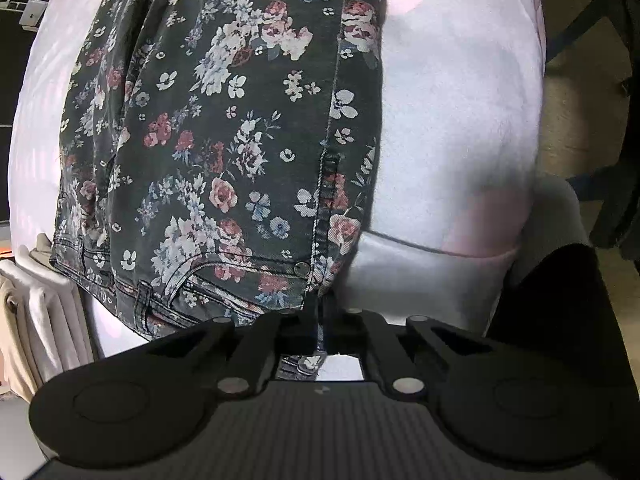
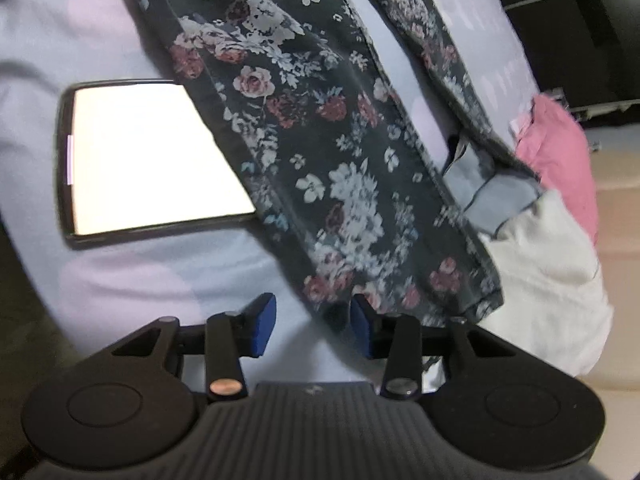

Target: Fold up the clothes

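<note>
Lit tablet (image 2: 152,156) flat on pale sheet (image 2: 120,280); dark furniture (image 1: 616,120) beyond the bed edge.

Under me spreads a pale lavender sheet (image 1: 460,128), soft and faintly mottled with pinkish patches of light. At my near left I see folded cream and white cloth (image 1: 36,312). To the right the floor (image 1: 576,112) looks beige, with dark furniture (image 1: 616,40) above it. In my other view a bright white screen (image 2: 152,156) lies flat on the sheet, glaring.
</note>
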The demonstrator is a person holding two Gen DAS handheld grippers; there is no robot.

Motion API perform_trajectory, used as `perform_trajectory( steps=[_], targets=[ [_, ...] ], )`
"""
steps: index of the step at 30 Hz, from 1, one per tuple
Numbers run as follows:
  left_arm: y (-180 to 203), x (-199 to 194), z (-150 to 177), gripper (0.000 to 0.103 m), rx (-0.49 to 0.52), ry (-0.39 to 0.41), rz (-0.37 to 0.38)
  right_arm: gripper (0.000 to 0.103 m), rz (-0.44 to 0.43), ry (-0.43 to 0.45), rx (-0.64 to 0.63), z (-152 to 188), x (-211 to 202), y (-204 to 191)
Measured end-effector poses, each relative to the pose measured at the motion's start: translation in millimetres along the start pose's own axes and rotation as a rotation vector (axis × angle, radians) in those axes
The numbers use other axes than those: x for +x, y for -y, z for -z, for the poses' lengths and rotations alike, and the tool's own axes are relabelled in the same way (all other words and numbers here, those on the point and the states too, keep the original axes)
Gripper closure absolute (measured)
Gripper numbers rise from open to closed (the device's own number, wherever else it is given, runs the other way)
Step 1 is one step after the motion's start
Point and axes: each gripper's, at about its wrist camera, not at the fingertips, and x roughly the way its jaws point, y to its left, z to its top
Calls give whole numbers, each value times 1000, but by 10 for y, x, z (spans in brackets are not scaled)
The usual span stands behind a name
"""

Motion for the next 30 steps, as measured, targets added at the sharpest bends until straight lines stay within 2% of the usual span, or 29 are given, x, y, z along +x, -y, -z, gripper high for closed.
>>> perform_trajectory(
  steps=[1, 2, 3, 8, 10, 11, 12, 14, 19, 21, 24, 25, 30],
  targets=[
    [-20, -5, -3, 103, -4, 1, 2, 62, 19, 4, -8, -13, 22, -9],
    [-41, -10, -1, 103, -9, 3, 5, 69, 32, 3, -10, -28, 37, -13],
    [-63, -16, -1, 103, -14, 4, 7, 90, 40, -3, -4, -46, 59, 5],
    [-95, -37, -21, 103, -13, 18, 8, 93, 86, 32, 80, -97, -21, 175],
    [-84, -28, -24, 100, 5, 27, 4, 94, 97, 43, 129, -108, -71, 286],
    [-60, -14, -43, 96, 24, 37, -3, 99, 109, 46, 146, -118, -90, 344],
    [-36, 0, -62, 86, 43, 46, -9, 99, 115, 48, 163, -128, -100, 402],
    [23, 18, -78, 78, 77, 59, -32, 99, 124, 50, 183, -157, -115, 492],
    [115, 84, -87, 78, 121, 60, -84, 99, 144, 54, 211, -247, -141, 641],
    [122, 106, -101, 95, 126, 52, -115, 99, 156, 52, 218, -263, -149, 675],
    [-27, 81, -108, 98, 62, 61, -97, 99, 179, 54, 221, -282, -184, 705],
    [-108, 42, -103, 101, 19, 74, -82, 100, 186, 56, 221, -283, -204, 713],
    [-596, -314, 24, 102, -244, 157, -59, 100, 223, 62, 214, -275, -273, 749]
  ],
)
